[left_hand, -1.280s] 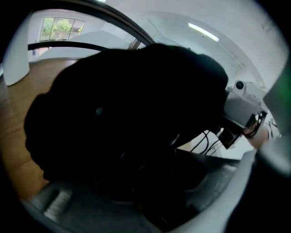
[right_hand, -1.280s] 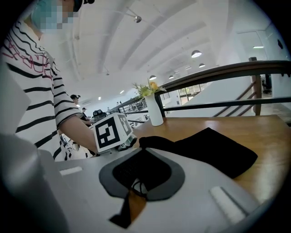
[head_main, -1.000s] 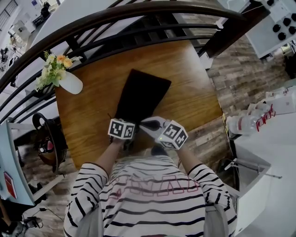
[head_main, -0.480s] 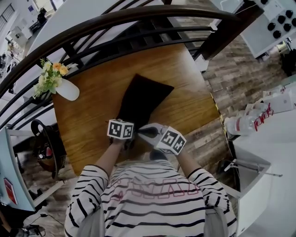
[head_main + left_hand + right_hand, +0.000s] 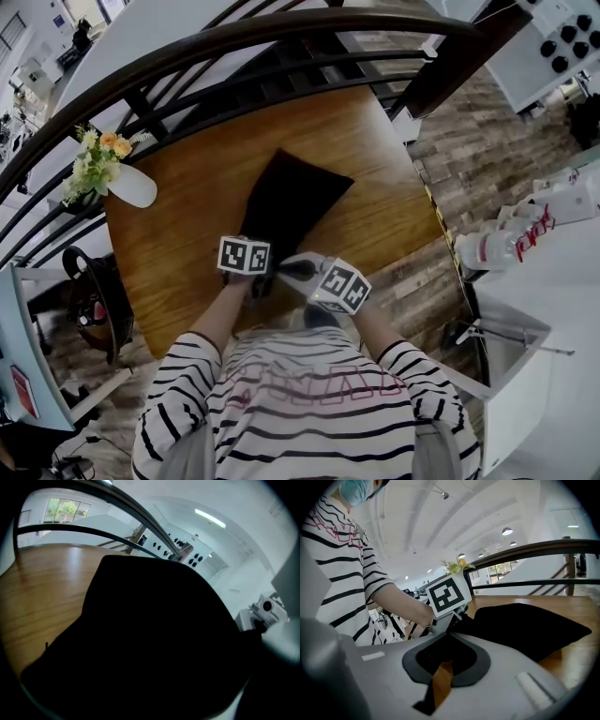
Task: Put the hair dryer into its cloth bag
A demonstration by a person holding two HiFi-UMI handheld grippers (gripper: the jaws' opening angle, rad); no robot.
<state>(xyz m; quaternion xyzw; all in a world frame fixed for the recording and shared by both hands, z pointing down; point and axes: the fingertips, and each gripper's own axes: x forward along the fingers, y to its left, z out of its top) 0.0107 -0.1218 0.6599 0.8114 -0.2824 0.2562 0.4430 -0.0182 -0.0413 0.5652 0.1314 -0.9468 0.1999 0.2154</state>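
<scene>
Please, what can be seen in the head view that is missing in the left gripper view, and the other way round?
Only the head view: the white vase of flowers, the person's striped shirt and the white bottles at the right. Only the left gripper view: a window with green trees and a ceiling light strip. Both: the black cloth bag, the wooden table and the dark railing.

Fingers of left gripper (image 5: 250, 271) out of sight behind black cloth bag (image 5: 154, 644).
</scene>
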